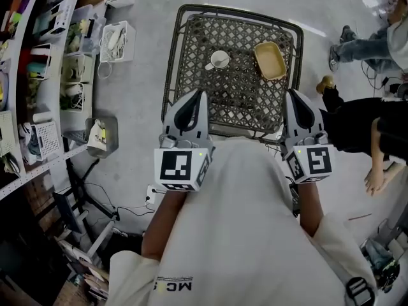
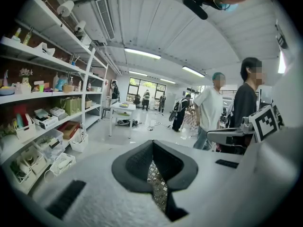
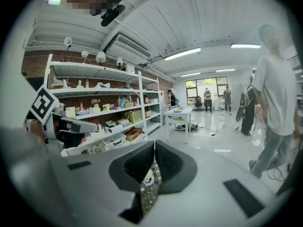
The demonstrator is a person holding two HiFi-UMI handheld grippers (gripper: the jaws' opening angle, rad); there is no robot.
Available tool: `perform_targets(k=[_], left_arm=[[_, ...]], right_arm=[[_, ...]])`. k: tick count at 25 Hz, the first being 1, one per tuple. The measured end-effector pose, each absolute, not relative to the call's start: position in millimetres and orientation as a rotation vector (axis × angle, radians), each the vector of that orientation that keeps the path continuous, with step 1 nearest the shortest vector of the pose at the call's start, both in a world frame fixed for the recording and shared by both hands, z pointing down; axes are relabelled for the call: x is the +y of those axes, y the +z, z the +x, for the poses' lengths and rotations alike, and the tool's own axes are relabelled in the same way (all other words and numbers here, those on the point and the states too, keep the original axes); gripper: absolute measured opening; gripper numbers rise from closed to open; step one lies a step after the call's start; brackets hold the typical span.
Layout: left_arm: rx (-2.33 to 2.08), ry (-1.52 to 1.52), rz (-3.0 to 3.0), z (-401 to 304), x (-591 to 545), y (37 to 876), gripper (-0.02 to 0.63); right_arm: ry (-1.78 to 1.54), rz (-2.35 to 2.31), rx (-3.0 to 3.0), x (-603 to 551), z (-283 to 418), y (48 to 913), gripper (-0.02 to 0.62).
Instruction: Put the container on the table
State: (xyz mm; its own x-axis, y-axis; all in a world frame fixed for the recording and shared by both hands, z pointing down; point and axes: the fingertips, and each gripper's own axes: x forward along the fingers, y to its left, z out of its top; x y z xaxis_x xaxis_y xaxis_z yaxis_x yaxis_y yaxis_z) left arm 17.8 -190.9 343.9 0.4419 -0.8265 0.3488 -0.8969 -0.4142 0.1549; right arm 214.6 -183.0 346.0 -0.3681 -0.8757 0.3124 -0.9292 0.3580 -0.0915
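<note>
Container (image 1: pixel 270 60) on table (image 1: pixel 191 43); shirt print (image 1: pixel 173 285) reads "MC".

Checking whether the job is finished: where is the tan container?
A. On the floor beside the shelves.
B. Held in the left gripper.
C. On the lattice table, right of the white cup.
C: the head view shows the tan container resting on the lattice table, right of the white cup.

Pale grey concrete floor (image 1: pixel 137 75), white shelving (image 2: pixel 52 96) along one wall (packed with bins (image 2: pixel 61 163)), brick wall (image 3: pixel 35 63) behind it, white ribbed ceiling (image 2: pixel 156 27), strip lights (image 2: pixel 142 54), far windows (image 3: pixel 208 85), white table (image 3: pixel 179 111)
</note>
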Motion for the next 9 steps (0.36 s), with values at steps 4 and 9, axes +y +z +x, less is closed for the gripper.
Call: perform_targets(k=[4, 9], left_arm=[[-1.476, 0.322, 2.376, 17.9, -187.2, 344.6, 0.024], [-1.466, 0.344, 2.371, 17.6, -185.6, 353.9, 0.025]], right_arm=[[0.378, 1.621, -2.414, -183.0, 213.0, 346.0, 0.02], [0.393, 1.615, -2.423, -186.8, 208.7, 353.0, 0.02]])
